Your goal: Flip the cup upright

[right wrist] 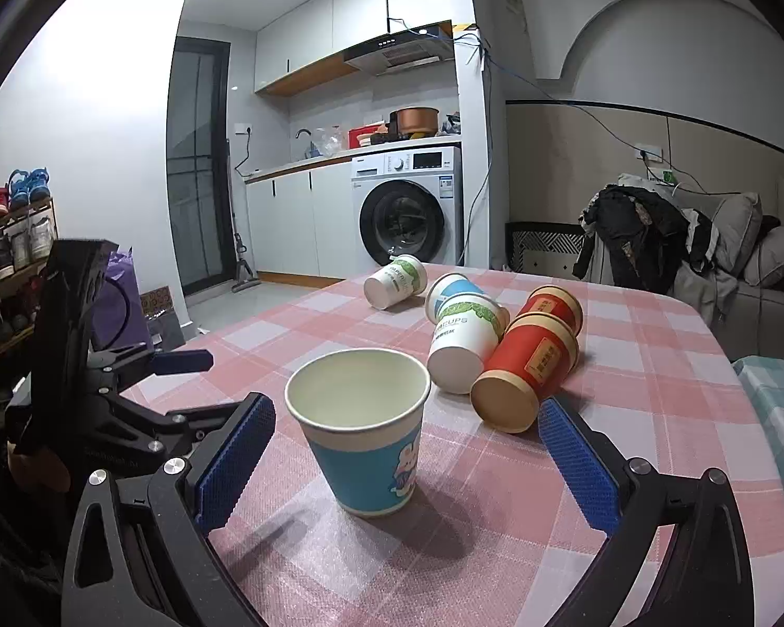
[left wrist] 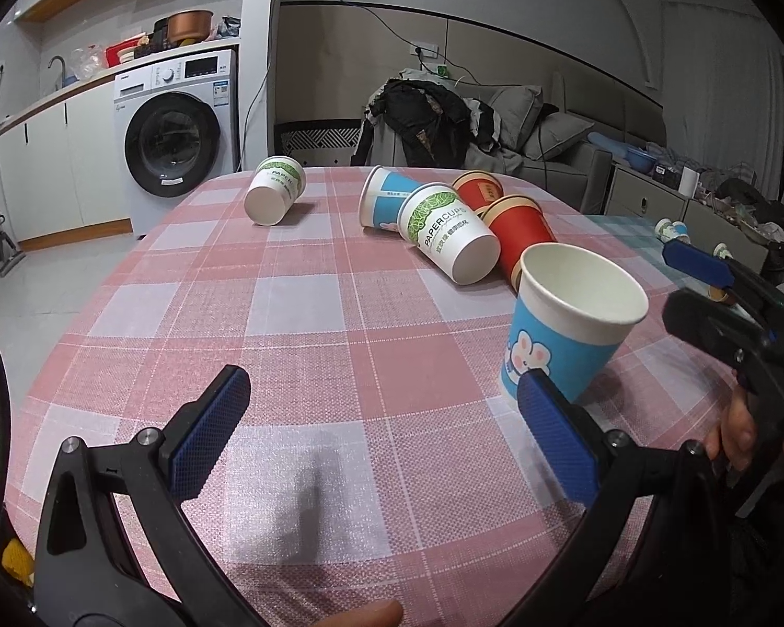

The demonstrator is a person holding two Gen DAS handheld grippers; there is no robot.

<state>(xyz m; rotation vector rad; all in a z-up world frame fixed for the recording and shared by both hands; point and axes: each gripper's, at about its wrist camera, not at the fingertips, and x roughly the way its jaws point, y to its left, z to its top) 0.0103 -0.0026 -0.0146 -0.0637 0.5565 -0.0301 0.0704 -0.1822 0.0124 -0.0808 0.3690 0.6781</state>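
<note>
A blue paper cup with a rabbit print [left wrist: 569, 324] stands upright on the pink checked tablecloth [left wrist: 308, 324]; it also shows in the right wrist view [right wrist: 363, 433]. My right gripper [right wrist: 407, 413] is open, its blue pads on either side of this cup and not touching it. My left gripper [left wrist: 387, 386] is open and empty over bare cloth, left of the cup. Several cups lie on their sides behind: a green-print white one [left wrist: 447, 232], a blue one [left wrist: 387, 198], two red ones [left wrist: 517, 230], and a lone green-print one [left wrist: 276, 190].
The table's far edge faces a washing machine [left wrist: 177, 136] and kitchen counter. A chair piled with clothes [left wrist: 423, 120] and a sofa stand behind the table. A shoe rack [right wrist: 10, 240] is at the left. A teal cloth [right wrist: 779, 397] adjoins the table's right side.
</note>
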